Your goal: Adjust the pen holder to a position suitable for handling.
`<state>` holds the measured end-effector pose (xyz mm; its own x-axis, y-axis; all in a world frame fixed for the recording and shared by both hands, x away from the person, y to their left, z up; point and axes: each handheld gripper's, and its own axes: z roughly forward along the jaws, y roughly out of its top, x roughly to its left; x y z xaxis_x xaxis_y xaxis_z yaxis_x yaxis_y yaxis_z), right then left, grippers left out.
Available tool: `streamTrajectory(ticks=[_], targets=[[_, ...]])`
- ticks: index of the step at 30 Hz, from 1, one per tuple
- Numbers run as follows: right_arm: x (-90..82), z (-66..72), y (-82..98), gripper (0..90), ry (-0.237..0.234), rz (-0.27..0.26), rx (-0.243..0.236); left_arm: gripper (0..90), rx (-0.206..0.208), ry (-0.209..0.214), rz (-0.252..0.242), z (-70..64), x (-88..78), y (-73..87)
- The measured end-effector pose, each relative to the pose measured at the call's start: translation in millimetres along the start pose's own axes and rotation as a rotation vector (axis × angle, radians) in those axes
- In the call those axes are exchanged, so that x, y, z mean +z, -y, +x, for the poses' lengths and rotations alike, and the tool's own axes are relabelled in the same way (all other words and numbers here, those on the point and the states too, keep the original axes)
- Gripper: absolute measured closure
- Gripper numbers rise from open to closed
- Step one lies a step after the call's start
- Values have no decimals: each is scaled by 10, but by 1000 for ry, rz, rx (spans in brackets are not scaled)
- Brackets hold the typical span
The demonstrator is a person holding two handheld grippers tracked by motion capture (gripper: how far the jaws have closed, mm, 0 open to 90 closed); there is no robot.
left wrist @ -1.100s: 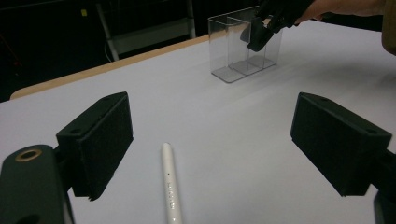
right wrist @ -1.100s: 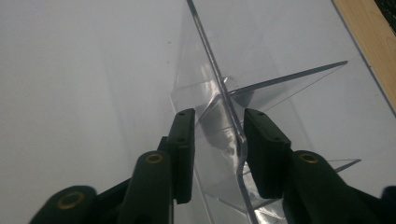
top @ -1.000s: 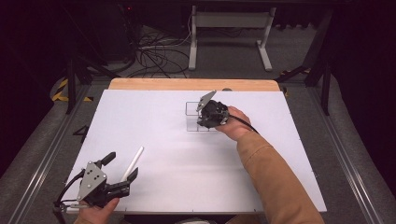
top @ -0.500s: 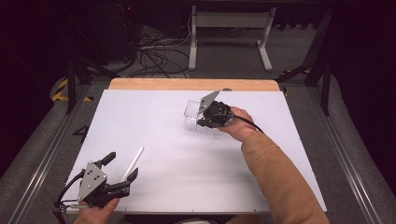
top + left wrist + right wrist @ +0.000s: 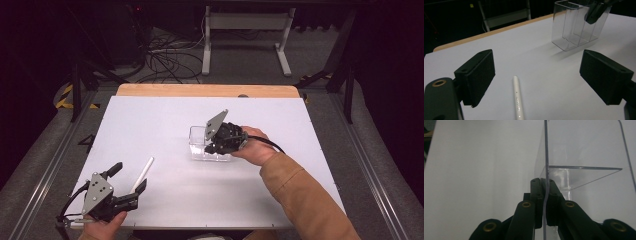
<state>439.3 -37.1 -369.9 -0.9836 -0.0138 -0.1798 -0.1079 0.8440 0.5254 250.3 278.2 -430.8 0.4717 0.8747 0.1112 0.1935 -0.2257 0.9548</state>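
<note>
One white bench is seen. One clear box with walls inside it is held near the middle of the bench. Two claws are seen. The right claw is pinched tight on one thin wall of the box. The left claw is spread wide at the near left, with one white pen lying between its jaws, untouched. The pen's near end is cut off.
</note>
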Motion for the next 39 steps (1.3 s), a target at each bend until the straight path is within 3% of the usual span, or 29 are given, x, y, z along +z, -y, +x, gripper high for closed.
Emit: streamTrajectory(ticks=[8, 14, 21, 28, 34, 36, 39], targets=[[146, 213, -13, 869, -62, 9, -10, 137, 6, -2, 3, 5, 4, -1], [214, 261, 20, 869, -87, 17, 4, 137, 1, 2, 9, -4, 13, 1], [244, 302, 44, 872, -93, 15, 4, 137, 5, 0, 14, 4, 21, 1], [248, 347, 44, 863, -68, 13, 6, 142, -28, 5, 14, 20, 27, 0], [249, 349, 43, 860, -66, 14, 8, 147, -14, -4, 25, 12, 37, -2], [243, 351, 49, 738, -70, 8, 12, 147, -15, -3, 30, 14, 43, -4], [211, 355, 53, 664, -58, -11, 17, 147, -18, -1, 40, 29, 54, -19]])
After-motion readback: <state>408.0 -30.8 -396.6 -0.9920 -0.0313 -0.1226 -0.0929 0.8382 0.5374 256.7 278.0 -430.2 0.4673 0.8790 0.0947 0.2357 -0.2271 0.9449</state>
